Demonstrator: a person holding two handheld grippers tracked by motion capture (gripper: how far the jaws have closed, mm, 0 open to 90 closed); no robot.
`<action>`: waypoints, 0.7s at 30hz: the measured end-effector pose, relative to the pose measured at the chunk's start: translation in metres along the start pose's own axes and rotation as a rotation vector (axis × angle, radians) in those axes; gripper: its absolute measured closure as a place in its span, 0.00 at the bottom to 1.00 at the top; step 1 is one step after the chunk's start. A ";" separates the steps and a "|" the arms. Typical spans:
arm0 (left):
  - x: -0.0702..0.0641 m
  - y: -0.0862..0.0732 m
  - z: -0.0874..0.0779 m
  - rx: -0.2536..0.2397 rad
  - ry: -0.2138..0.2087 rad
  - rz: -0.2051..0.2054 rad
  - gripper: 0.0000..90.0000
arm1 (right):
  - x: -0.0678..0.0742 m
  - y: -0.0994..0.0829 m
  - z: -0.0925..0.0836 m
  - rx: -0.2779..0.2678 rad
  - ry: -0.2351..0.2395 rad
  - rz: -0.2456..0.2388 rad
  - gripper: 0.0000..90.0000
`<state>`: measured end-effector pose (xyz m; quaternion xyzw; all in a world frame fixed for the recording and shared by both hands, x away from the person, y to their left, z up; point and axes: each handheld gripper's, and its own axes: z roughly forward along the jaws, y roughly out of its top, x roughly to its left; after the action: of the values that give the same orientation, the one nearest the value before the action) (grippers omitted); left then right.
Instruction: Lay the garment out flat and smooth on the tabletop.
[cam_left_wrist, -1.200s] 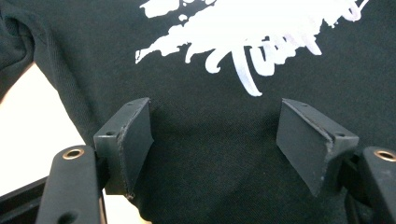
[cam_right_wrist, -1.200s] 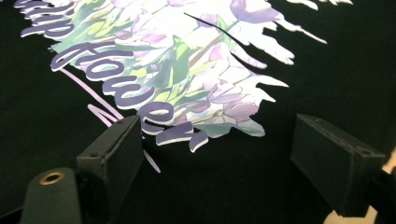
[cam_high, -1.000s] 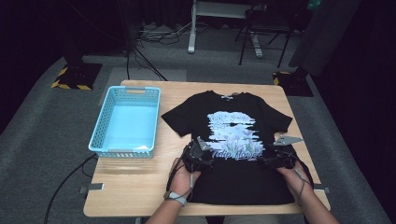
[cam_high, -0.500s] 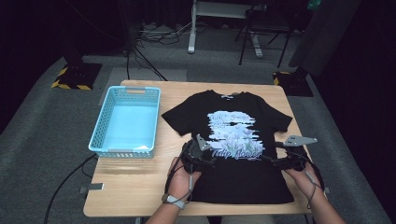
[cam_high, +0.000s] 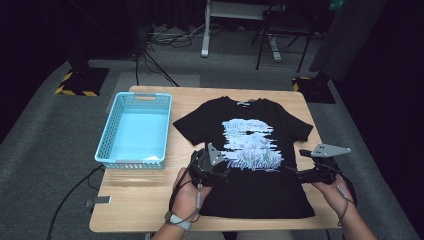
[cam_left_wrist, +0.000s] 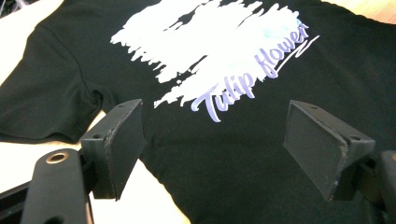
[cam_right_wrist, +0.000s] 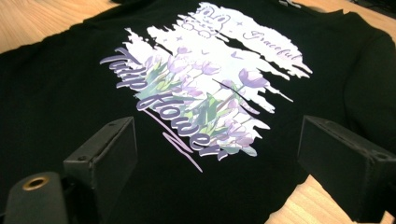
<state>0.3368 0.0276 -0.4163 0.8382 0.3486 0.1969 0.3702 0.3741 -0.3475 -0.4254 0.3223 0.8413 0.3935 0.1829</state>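
Black printed T-shirt (cam_high: 250, 150) lies flat on the wooden table (cam_high: 140, 200), beside a light-blue basket (cam_high: 134, 131). Left gripper (cam_high: 220, 172) and right gripper (cam_high: 295, 171) hover above its lower half — jaws just opening, wide apart, nothing between them.

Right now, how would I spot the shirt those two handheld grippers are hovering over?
Look at the wooden table. To the right of the light blue basket a black T-shirt lies spread flat, front up. Its pale tulip print with purple "Tulip Flower" lettering sets it apart.
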 end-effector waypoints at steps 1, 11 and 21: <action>0.000 0.000 -0.003 -0.003 0.003 0.002 0.23 | 0.000 0.001 -0.001 -0.002 0.000 0.000 0.13; 0.004 -0.004 -0.021 -0.014 0.026 0.003 0.23 | 0.002 0.005 -0.017 -0.020 -0.011 -0.015 0.13; 0.006 -0.010 -0.034 -0.020 0.043 0.015 0.23 | 0.000 0.003 -0.026 -0.026 -0.022 -0.013 0.13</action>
<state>0.3164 0.0532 -0.4008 0.8325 0.3485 0.2213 0.3694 0.3609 -0.3597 -0.4066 0.3186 0.8361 0.3999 0.1988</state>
